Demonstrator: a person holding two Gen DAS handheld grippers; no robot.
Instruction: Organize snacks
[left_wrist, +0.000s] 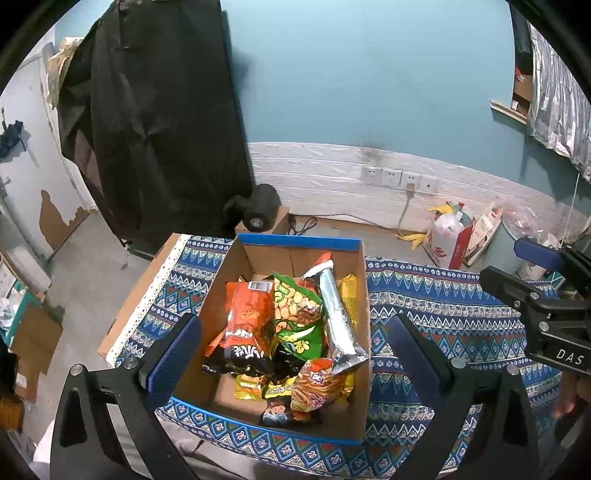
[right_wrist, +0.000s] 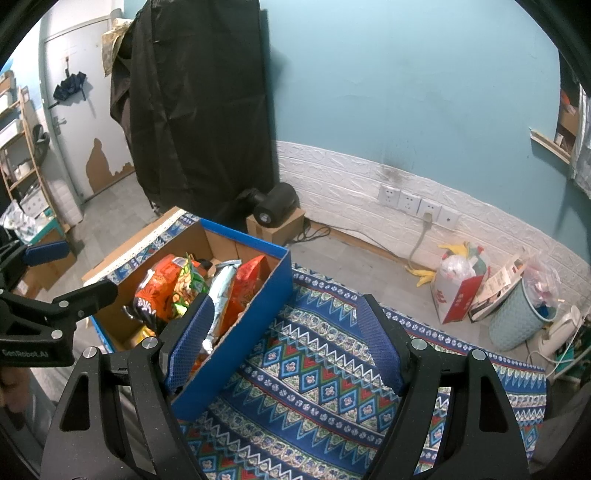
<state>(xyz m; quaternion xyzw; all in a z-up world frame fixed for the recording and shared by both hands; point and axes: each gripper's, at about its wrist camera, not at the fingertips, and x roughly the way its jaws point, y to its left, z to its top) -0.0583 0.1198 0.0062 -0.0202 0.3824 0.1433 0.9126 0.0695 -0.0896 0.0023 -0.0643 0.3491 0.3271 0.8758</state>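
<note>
Both grippers hang with jaws spread wide and empty above a table draped in a blue patterned cloth (right_wrist: 314, 369). Left gripper (left_wrist: 291, 354) frames the open cardboard box (left_wrist: 364, 332), blue on its outside, which sits on the cloth toward the table's left end. Right gripper (right_wrist: 284, 339) hangs over bare cloth just right of the box, its left finger overlapping the box's near right wall in its own view. Its body, seen from the left camera, carries white lettering "DAS"; the left tool's body, seen from the right camera, reads "GenRobot.AI".

Snack packets fill the box in a loose heap: an orange bag (left_wrist: 247, 317) with a barcode sticker and Chinese characters, a green bag (left_wrist: 299, 314) picturing pale crackers, a silver foil tube (left_wrist: 338, 317) leaning against the right wall, and yellow packets (left_wrist: 349, 295) beneath. Their smaller print is illegible.

Cloth right of the box lies open to the table's far edge.
</note>
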